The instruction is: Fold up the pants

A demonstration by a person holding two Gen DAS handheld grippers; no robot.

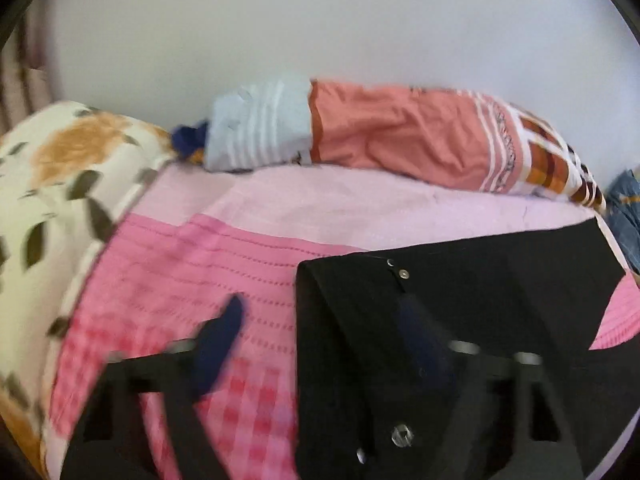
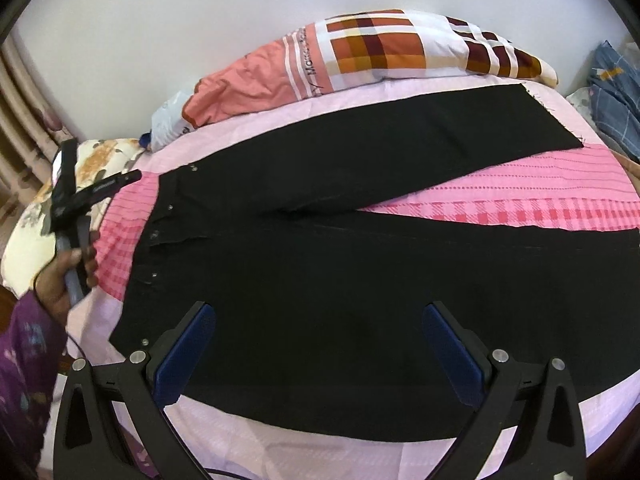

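Right wrist view: the right gripper (image 2: 316,354) has its jaws spread wide, the two blue pads (image 2: 186,354) standing well apart above the black pants (image 2: 340,264), with nothing between them. The pants lie flat on a pink bedspread (image 2: 520,196), waistband toward the left of this view, studs along it, and the two legs fanning apart toward the right, one running up toward the far edge, the other along the near side. At the left edge of this view the person's left hand (image 2: 66,276) grips the handle of the left gripper (image 2: 134,177), wrist bent, the tool angled up and rightward so that its tip sits near the waistband's far corner; a purple sleeve (image 2: 24,360) covers the forearm. Left wrist view, blurred by motion: the left gripper has its jaws apart, one pad (image 1: 224,344) over the bedspread, the other (image 1: 424,344) over the waistband region of the pants, close to the snap fastener (image 1: 404,274); contact with the cloth cannot be judged. Beyond the pants lie a salmon and checked pillow (image 2: 360,52) against the white wall (image 2: 200,20), and a floral pillow (image 1: 60,184) to the left.
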